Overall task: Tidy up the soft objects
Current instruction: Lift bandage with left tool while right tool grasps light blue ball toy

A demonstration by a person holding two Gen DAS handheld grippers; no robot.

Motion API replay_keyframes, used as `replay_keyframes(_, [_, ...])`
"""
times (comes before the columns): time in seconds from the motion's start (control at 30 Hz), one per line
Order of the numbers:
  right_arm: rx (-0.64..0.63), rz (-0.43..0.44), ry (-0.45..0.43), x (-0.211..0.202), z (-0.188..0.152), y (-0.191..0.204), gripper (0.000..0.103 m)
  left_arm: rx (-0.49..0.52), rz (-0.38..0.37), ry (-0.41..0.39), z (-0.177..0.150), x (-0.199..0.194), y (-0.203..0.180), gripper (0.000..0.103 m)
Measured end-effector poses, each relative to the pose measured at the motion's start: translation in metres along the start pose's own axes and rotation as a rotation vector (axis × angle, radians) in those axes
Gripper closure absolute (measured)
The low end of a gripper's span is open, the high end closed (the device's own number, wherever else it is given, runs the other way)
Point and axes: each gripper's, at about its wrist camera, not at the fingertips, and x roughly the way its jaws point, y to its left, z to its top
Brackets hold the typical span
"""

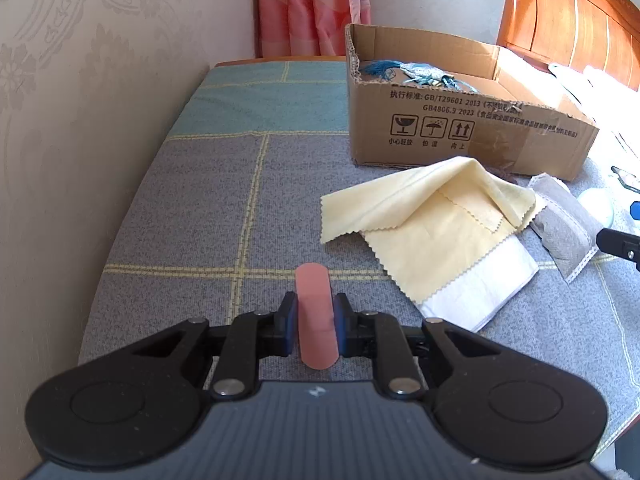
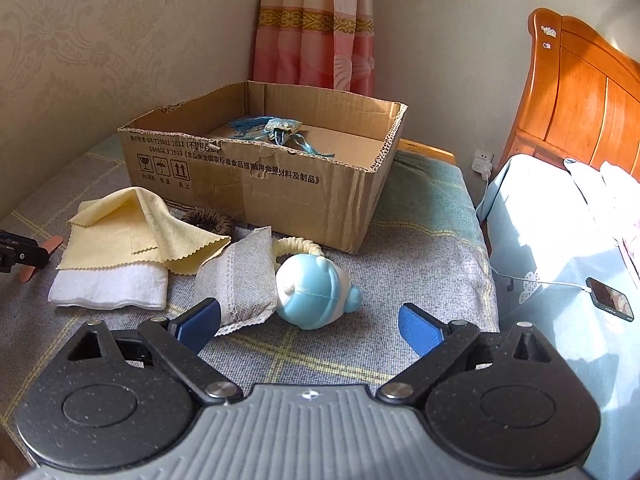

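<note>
My left gripper (image 1: 316, 316) is shut on a pink flat strip (image 1: 312, 288), which stands on edge between the blue pads just above the grey checked cover (image 1: 200, 208). To its right lie a yellow cloth (image 1: 432, 216) over a white folded towel (image 1: 480, 284), and a grey sachet (image 1: 568, 224). My right gripper (image 2: 310, 320) stands open around the near side of a blue-and-white soft toy (image 2: 316, 292), without touching it. The sachet (image 2: 240, 280) lies against its left finger. A cream scrunchie (image 2: 296, 246) and a brown one (image 2: 208, 218) lie behind. The cardboard box (image 2: 260, 184) holds a blue tasselled pouch (image 2: 276, 128).
A papered wall (image 1: 80, 120) runs along the left edge of the cover. A pink curtain (image 2: 316, 40) hangs behind the box. At the right stand a bed with a light blue sheet (image 2: 560, 240), a phone on a cable (image 2: 610, 298) and a wooden headboard (image 2: 580, 100).
</note>
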Motion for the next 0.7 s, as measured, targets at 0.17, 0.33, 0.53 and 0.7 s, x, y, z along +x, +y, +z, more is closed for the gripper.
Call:
replay_keyframes(0.17, [-0.067, 0.054, -0.018, 0.003, 0.011, 0.018, 0.013, 0.001, -0.008, -0.001, 0.0, 0.001, -0.001, 0.086])
replay_keyframes(0.33, [-0.077, 0.024, -0.021, 0.012, 0.018, 0.024, 0.019, -0.007, -0.016, 0.0, 0.0, 0.0, 0.001, 0.086])
replay_keyframes(0.53, [0.007, -0.036, -0.032, 0.006, 0.02, 0.002, 0.02, 0.001, -0.023, 0.0, 0.001, 0.001, 0.002, 0.086])
replay_keyframes(0.7, [0.068, -0.04, 0.013, 0.018, 0.019, -0.013, 0.031, 0.002, -0.026, -0.002, 0.001, 0.001, 0.001, 0.086])
